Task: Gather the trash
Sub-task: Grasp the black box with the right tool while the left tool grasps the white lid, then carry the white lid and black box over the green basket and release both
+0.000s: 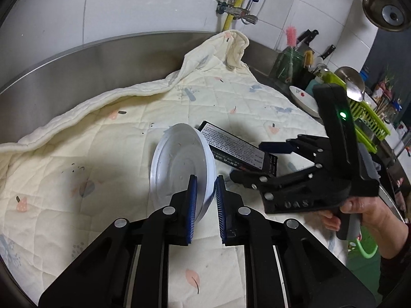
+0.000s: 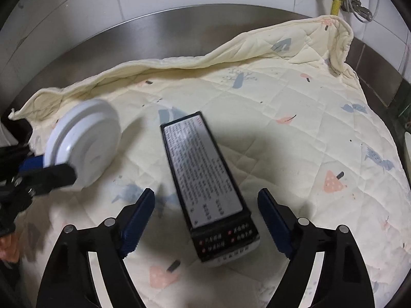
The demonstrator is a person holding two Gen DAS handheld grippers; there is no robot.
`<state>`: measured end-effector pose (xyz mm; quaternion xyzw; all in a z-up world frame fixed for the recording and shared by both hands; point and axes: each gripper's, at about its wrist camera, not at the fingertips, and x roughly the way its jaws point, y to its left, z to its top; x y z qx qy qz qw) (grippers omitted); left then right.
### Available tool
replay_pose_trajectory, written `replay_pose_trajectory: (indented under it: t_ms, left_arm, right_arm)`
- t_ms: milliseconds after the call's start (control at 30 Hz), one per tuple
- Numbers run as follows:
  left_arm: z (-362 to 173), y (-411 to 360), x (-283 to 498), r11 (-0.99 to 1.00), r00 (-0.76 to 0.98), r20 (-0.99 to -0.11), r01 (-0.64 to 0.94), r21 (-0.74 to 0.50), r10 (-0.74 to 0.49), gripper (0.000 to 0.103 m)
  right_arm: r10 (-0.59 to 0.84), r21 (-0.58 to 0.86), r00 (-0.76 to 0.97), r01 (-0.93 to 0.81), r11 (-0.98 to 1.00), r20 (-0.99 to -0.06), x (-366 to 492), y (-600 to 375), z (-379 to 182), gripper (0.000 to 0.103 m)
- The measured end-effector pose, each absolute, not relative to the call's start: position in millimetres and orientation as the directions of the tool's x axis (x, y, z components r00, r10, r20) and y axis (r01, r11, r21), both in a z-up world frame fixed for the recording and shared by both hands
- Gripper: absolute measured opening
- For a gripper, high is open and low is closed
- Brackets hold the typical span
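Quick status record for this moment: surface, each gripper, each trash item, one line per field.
surface: quilted cloth over a steel counter
left gripper: shut on the rim of the white plastic lid, lid tilted up off the cloth
right gripper: open, fingers either side of the near end of the black box, pads not touching it
black box: lying flat on the cloth, printed label facing up
background: dish rack with dishes at the far right
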<state>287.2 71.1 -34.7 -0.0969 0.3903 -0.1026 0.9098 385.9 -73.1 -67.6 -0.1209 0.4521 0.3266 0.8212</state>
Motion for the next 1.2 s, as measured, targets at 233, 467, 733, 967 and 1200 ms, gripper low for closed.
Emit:
replay_pose_trajectory:
  t_ms: [233,467,733,967,1200]
  left_arm:
    - [-34,76,285,0.956,0.676,-0.685,0.109,-0.272,-0.272,0.013]
    - [-33,77,284,0.957,0.676,-0.685,0.107,-0.271,-0.27,0.013]
    - [-32,74,281,0.952,0.668,-0.687,0.115,-0.285,-0.287,0.012]
    - [-28,61,271,0.936,0.655,-0.675,0.164,-0.311,-0.339,0.011]
    - [-22,31,256,0.899,0.626,-0.649,0.24,-0.367,-0.432,0.009]
  right_arm:
    - [0.422,0.09,0.38,-0.646,0.758,-0.823,391,-65,-72,0.071]
    - [0.435,0.105,0.38,-0.643,0.759,-0.816,383,-70,-69,0.049]
    - [0.425,0.104,0.397,-0.619,0.778,-0.814,353,-87,-60,0.048]
    - [0.4,0.117,0.435,-0.546,0.829,-0.807,317,-130,-48,0.047]
    - [0.369,0.139,0.492,-0.441,0.886,-0.788,272,-191,-31,0.045]
